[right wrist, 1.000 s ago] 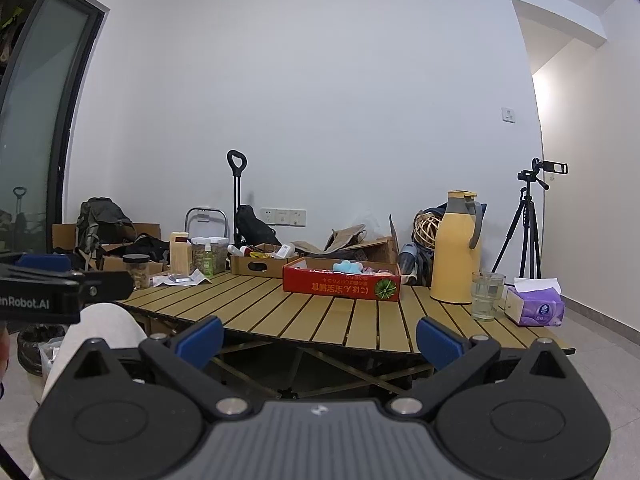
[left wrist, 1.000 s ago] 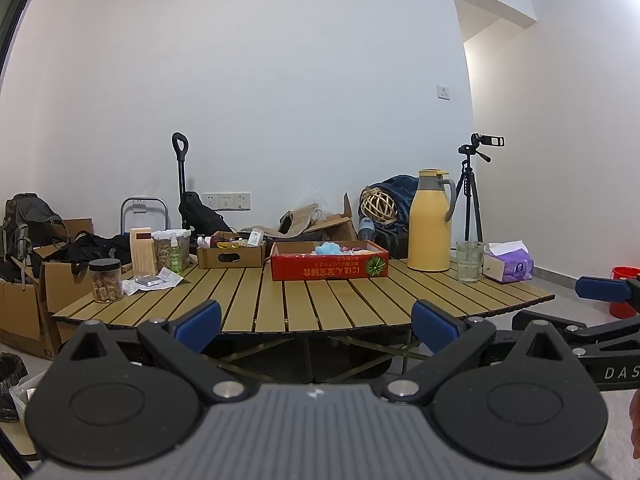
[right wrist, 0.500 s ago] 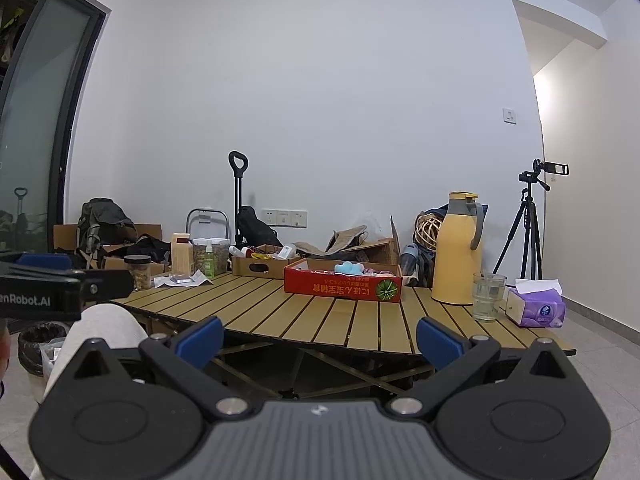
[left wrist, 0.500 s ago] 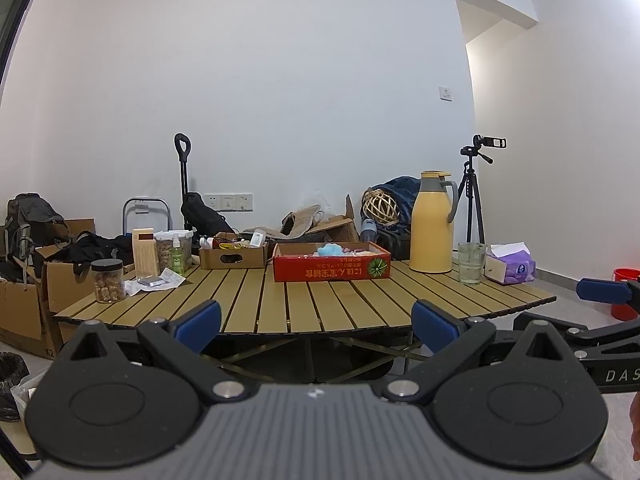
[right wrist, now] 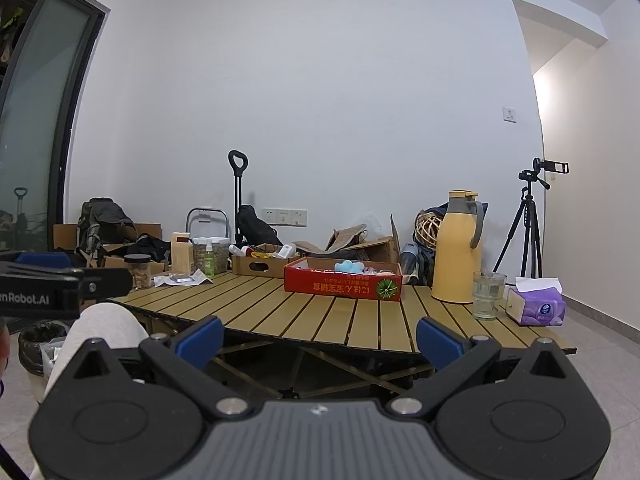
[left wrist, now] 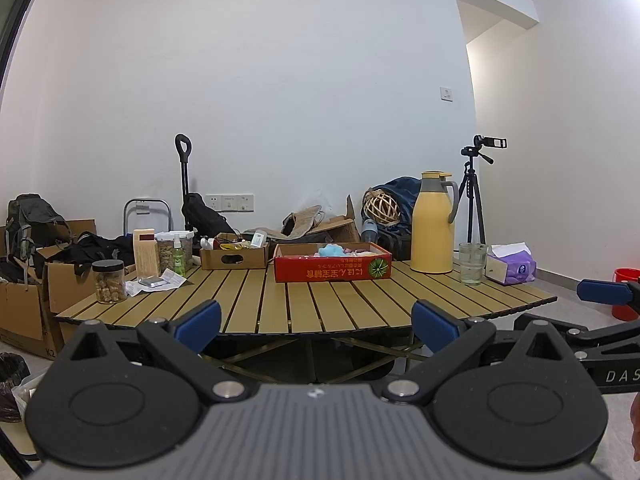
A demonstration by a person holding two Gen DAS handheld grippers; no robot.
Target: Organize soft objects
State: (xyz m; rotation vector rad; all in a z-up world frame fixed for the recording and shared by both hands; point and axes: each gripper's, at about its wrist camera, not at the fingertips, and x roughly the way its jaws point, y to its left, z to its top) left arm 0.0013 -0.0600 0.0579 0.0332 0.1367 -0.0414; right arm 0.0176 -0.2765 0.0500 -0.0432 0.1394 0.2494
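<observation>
White walls back a low slatted wooden folding table (left wrist: 320, 300) loaded along its far edge. At the middle sits a shallow red cardboard box (left wrist: 332, 267) holding soft items, among them a light-blue plush piece (left wrist: 331, 250); the rest are too small to tell apart. Just right of the box stands a yellow thermos jug with a grey handle (left wrist: 433, 222), then a clear drinking glass (left wrist: 473, 263) and a purple tissue pack (left wrist: 512, 269). Left of the box lies a small brown cardboard tray (left wrist: 234, 257), and nearer the left corner a black-lidded glass jar (left wrist: 109, 281). The left gripper (left wrist: 316, 322) and the right gripper (right wrist: 318, 336) are both held short of the table, each with its 2 blue-tipped fingers spread wide and nothing between them.
</observation>
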